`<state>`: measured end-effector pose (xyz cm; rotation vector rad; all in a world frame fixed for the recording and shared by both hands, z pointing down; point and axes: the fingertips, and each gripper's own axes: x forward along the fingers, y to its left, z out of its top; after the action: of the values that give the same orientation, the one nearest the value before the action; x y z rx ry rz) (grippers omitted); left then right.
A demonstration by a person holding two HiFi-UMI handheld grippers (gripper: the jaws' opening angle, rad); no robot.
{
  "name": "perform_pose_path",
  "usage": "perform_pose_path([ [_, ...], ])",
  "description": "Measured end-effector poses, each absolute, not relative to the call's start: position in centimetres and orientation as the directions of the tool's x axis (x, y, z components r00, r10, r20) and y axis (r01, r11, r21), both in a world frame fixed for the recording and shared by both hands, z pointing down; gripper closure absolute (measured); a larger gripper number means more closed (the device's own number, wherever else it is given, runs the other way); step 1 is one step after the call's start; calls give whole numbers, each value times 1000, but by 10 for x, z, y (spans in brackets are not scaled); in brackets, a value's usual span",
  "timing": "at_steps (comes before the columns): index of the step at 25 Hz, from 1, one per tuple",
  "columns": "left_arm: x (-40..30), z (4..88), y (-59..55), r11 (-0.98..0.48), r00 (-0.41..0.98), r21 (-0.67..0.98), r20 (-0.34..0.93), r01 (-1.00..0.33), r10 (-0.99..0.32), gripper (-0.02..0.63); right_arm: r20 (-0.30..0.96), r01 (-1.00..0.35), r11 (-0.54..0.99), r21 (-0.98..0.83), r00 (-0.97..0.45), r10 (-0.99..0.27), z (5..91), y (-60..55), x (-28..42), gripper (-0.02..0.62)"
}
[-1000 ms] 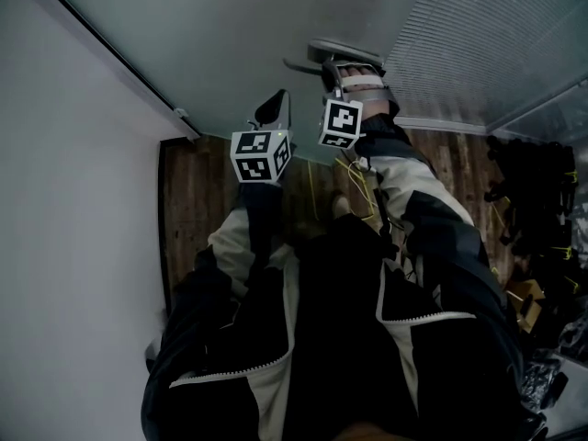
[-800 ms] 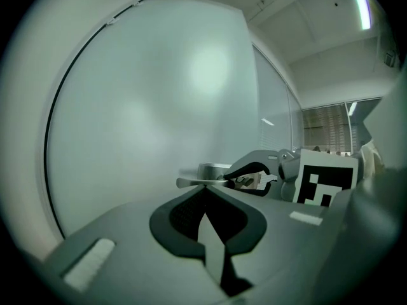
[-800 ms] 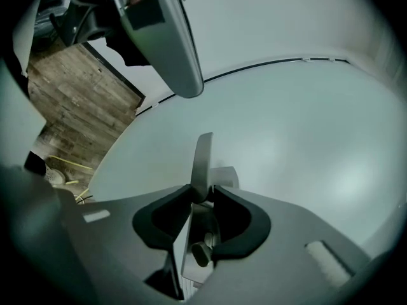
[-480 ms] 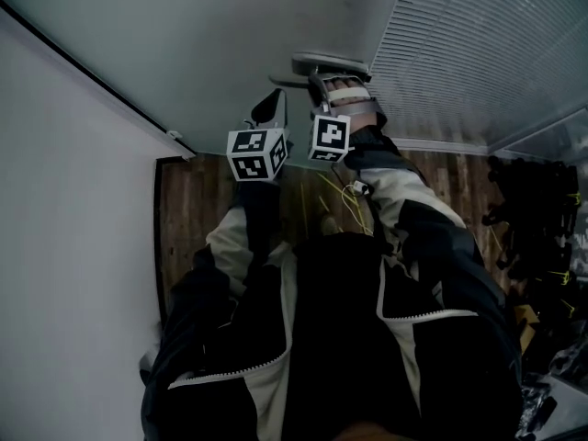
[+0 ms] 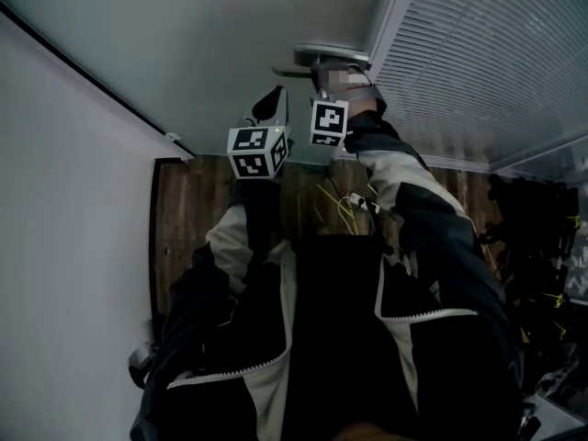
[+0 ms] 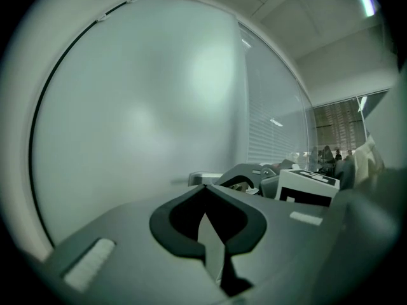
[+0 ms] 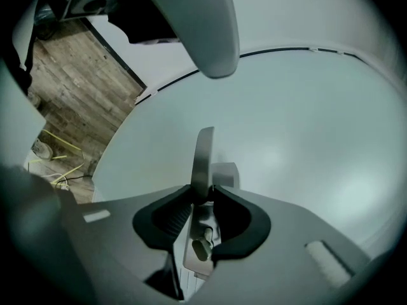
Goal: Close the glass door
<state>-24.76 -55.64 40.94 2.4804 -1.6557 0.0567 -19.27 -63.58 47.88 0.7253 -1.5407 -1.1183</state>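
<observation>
The frosted glass door [image 5: 211, 44] fills the top of the head view. Its metal lever handle [image 5: 322, 55] sticks out near the door's right edge. My right gripper [image 5: 333, 70] is shut on that handle; in the right gripper view the lever [image 7: 203, 154] stands upright, pinched between the dark pads [image 7: 224, 199]. My left gripper [image 5: 273, 105] hovers just left of it, shut and holding nothing, tips close to the glass. In the left gripper view its jaws [image 6: 203, 187] meet in front of the pale pane [image 6: 140, 107], with the right gripper [image 6: 249, 173] beside them.
A glass panel with slatted blinds [image 5: 487, 53] adjoins the door on the right. A white wall [image 5: 64, 246] runs along the left. Below are a wooden floor [image 5: 193, 209], yellow cables [image 5: 335, 205] and dark clutter [image 5: 542, 237] at the right.
Both grippers have travelled sideways with the door. The blind panel's edge now lies closer to the handle. The right gripper has kept its hold on the lever.
</observation>
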Motion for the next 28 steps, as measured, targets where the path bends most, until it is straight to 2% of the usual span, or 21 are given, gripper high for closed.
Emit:
perform_pose_path([
  [11, -266, 413, -560, -335, 347, 101, 145, -937, -927, 601, 401, 155, 375, 914, -209, -892, 479, -696, -188, 482],
  [17, -286, 421, -558, -308, 321, 107, 151, -946, -935, 601, 387, 141, 365, 920, -191, -902, 481, -704, -194, 477],
  [28, -283, 418, -560, -323, 337, 108, 150, -940, -930, 601, 394, 135, 374, 917, -182, -901, 481, -707, -193, 474],
])
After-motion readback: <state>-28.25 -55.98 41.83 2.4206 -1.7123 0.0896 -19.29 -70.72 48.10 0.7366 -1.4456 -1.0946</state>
